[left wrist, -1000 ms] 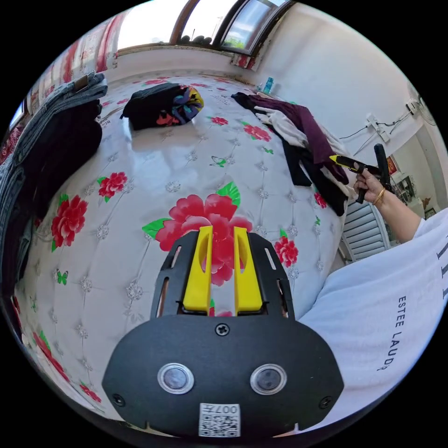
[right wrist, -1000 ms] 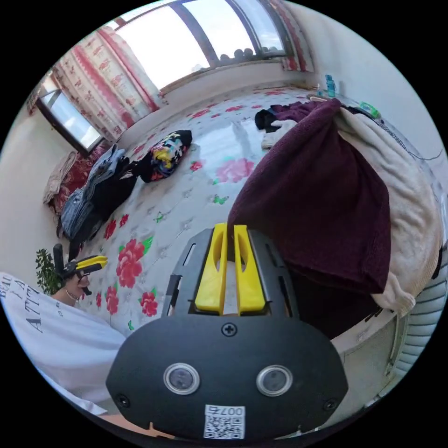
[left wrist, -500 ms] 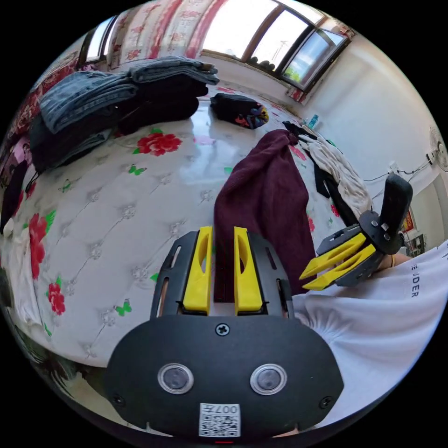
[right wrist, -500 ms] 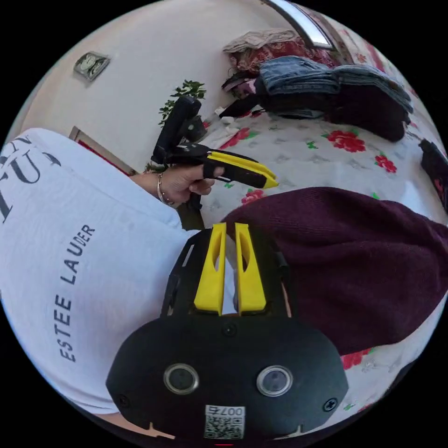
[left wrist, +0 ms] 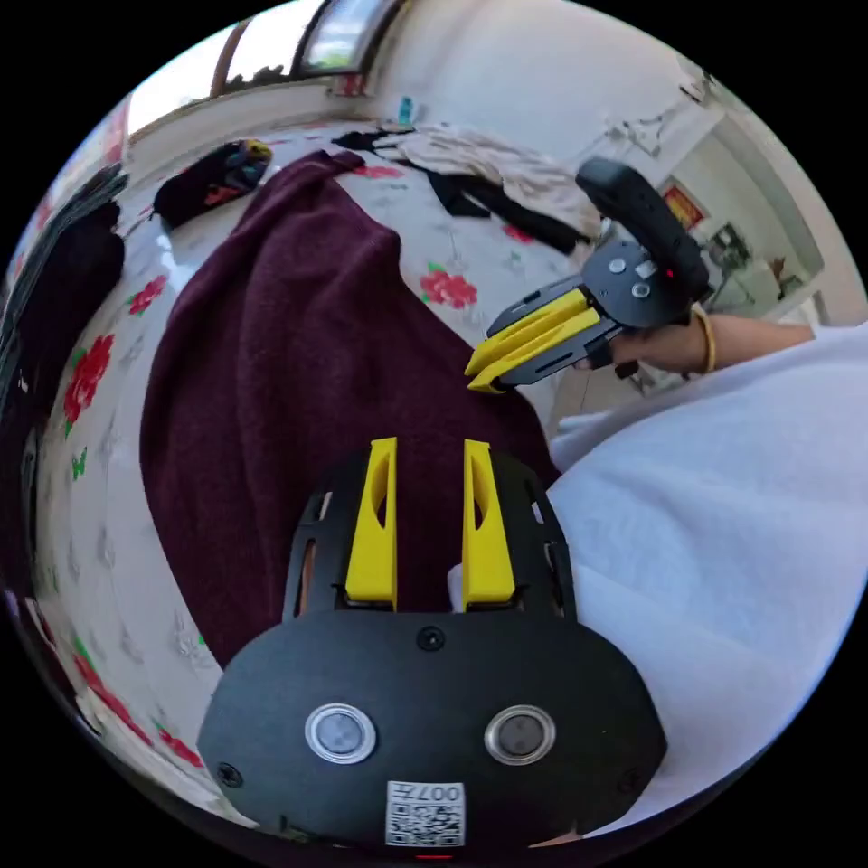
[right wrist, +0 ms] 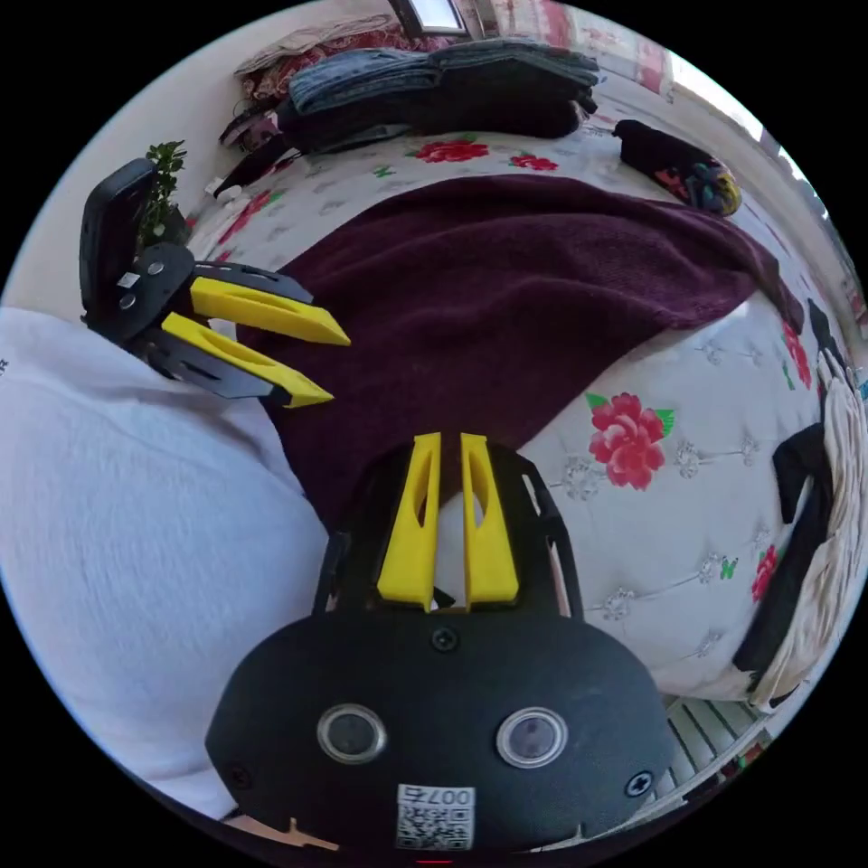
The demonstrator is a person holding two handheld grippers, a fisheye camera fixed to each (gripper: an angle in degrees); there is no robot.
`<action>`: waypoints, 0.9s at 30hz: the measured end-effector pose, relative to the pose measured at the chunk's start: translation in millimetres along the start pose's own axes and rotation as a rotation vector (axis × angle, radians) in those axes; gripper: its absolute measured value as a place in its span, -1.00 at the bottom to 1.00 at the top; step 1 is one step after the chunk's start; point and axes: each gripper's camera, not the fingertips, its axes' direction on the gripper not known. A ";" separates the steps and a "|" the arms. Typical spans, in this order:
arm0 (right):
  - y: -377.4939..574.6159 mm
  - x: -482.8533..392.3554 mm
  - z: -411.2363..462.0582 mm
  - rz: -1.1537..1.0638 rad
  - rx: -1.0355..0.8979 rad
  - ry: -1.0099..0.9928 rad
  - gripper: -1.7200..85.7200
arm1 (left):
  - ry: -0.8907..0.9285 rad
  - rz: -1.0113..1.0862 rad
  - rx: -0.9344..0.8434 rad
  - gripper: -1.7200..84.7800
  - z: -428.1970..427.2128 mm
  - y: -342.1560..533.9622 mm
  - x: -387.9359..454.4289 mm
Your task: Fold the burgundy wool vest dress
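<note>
My left hand-held gripper, jaws parted, hovers over the burgundy vest dress spread across frame centre on the floral bed; my right hand-held gripper has narrow jaws at the dress edge.

A white tufted bed cover printed with red flowers and small butterflies spreads across the bed. At the far edge sits a stack of folded jeans on dark folded garments. To the right of that stack lies a small black bundle with bright multicoloured print. On the right side a loose heap of cream and black clothes trails along the bed. A green potted plant stands by the wall at the left. A window lets in daylight beyond the bed.
</note>
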 end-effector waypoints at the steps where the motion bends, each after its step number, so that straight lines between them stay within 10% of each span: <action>1: 5.4 -9.0 -4.2 0.006 0.132 0.034 -0.86 | -0.097 0.113 -0.088 -0.75 17.3 -12.0 16.3; 13: 1.8 13.1 -11.5 -0.031 0.167 -0.139 -0.81 | -0.659 -0.244 -0.321 -0.92 -45.9 86.6 -95.7; 22: 37.3 169.3 -70.6 0.419 0.420 -0.074 -0.78 | -0.293 -1.075 0.283 -0.83 -211.2 220.9 -141.7; 27: 15.4 246.8 -98.3 0.536 0.503 -0.073 -0.76 | -0.225 -1.105 0.265 -0.79 -206.7 212.3 -136.2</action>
